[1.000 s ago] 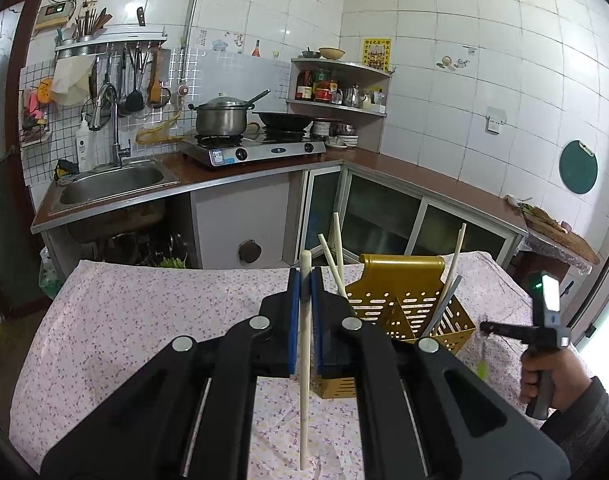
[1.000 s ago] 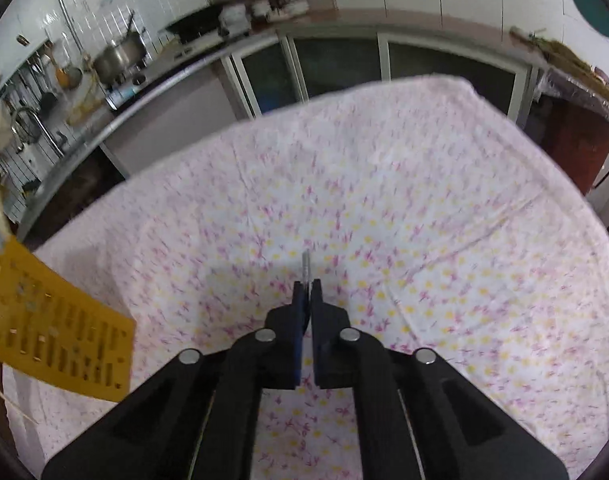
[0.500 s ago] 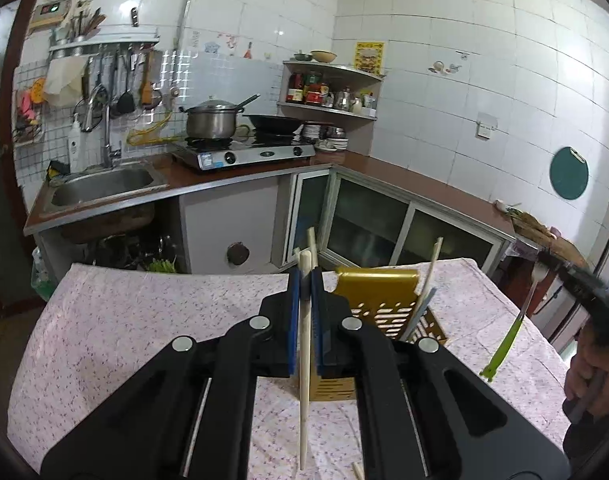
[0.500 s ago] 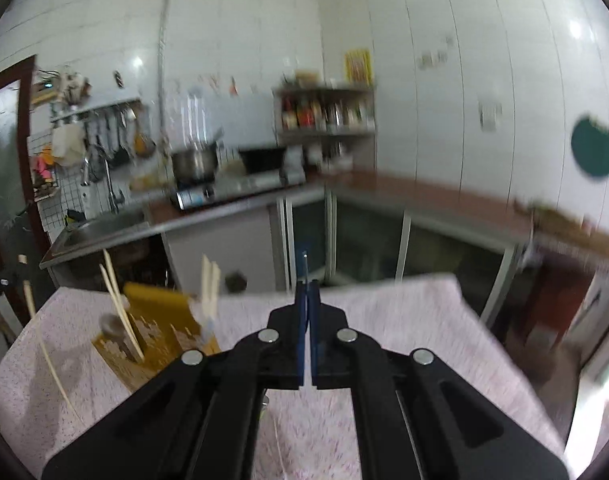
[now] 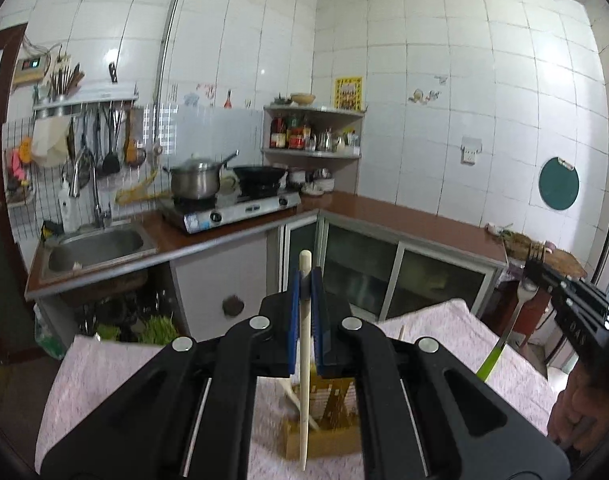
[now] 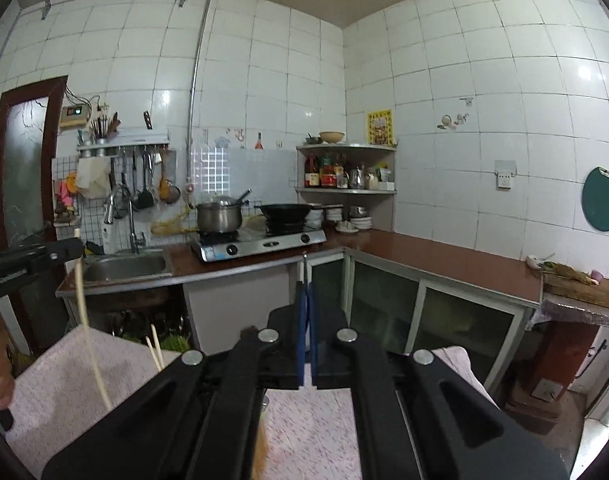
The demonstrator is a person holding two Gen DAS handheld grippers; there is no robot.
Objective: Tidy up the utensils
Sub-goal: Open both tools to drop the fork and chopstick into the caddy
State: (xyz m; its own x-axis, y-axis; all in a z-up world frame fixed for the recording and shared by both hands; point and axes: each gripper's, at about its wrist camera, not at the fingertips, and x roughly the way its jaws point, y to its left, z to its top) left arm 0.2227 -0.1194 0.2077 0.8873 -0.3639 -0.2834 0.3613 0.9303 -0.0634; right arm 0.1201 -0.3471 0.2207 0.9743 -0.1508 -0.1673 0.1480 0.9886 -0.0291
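Observation:
My left gripper (image 5: 304,280) is shut on a pale wooden chopstick (image 5: 303,380) held upright, its lower end over the yellow perforated utensil holder (image 5: 324,424) on the flowered tablecloth (image 5: 104,368). My right gripper (image 6: 305,285) is shut on a fork with a green handle, whose tines show just above the jaws; the fork (image 5: 508,328) hangs from it in the left wrist view. In the right wrist view the left gripper (image 6: 78,248) holds the chopstick (image 6: 88,320) at the left edge, and two more chopsticks (image 6: 155,346) stick up from the hidden holder.
Behind the table runs a brown counter (image 6: 424,256) with a sink (image 6: 124,268), a gas stove with a pot (image 6: 218,216) and wok, and a corner shelf (image 6: 344,168). A cutting board (image 6: 576,284) lies at the right.
Both grippers have tilted up and the view has risen. The right gripper with the fork has moved in nearer the holder. The chopstick stays gripped over the holder.

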